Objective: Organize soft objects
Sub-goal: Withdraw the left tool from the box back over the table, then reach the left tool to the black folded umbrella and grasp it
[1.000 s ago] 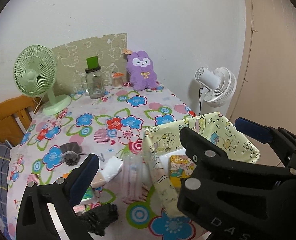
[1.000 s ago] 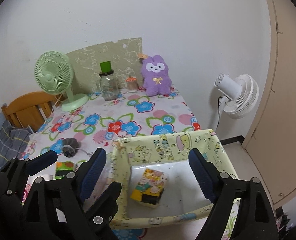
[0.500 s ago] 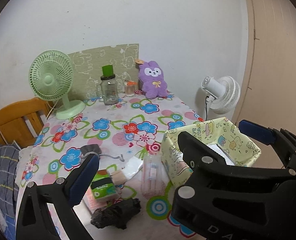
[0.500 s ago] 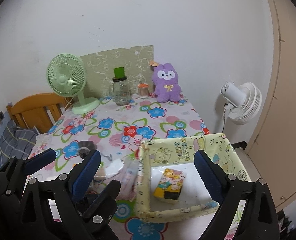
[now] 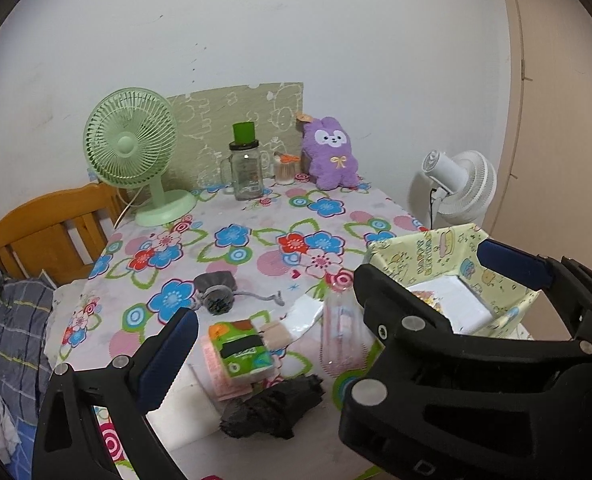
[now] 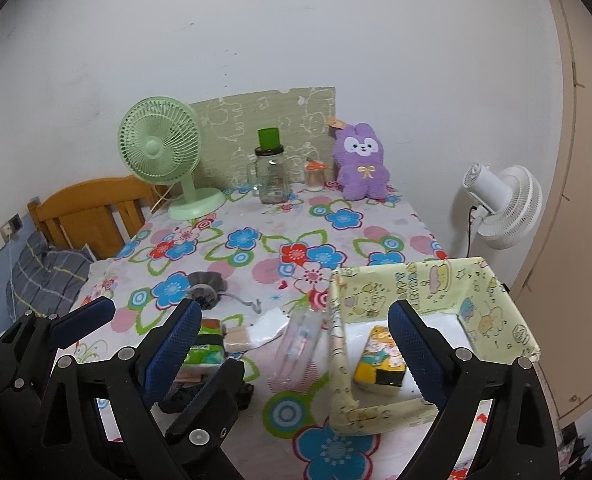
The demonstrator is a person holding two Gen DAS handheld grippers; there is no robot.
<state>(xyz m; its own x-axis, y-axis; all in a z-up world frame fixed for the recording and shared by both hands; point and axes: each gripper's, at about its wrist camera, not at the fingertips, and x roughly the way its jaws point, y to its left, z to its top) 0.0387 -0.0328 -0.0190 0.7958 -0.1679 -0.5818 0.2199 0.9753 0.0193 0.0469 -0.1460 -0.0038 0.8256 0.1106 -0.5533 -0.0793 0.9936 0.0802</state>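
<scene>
Both tongs hang above the near edge of the bench (image 6: 376,216), pointed down at it, nothing between the pads of either. Right tongs (image 6: 296,344) released, pads spread wide: one blue pad over the clutter, the other over the yellow fabric bin (image 6: 496,296). Left tongs (image 5: 336,300) also released, wide gap; in the left wrist view the right-hand finger is mostly hidden behind the black frame of the right tongs, only its blue pad shows past the bin's far wall. Bin sits at the bench's near right corner, upright, open top; a yellow cartoon tissue pack (image 6: 380,360) lies inside on the white bottom, tilted. Left of the bin, loose on the flowered cloth: clear plastic pouch (image 5: 342,328) just beside the bin wall, white wrapper (image 5: 304,314), small beige block (image 5: 276,332), green tissue pack (image 5: 242,348) resting on a pink pack (image 5: 220,376), crumpled black cloth (image 5: 272,404) nearest the edge, grey drawstring pouch (image 5: 216,292) a bit further in. At the back, well apart from the rest: purple plush bunny (image 6: 362,168) against the wall, glass jar with green lid (image 6: 272,176), small jar (image 6: 314,176), green desk fan (image 6: 164,152). White fan (image 6: 504,204) stands off the bench to the right; wooden chair (image 5: 44,232) on the left.
</scene>
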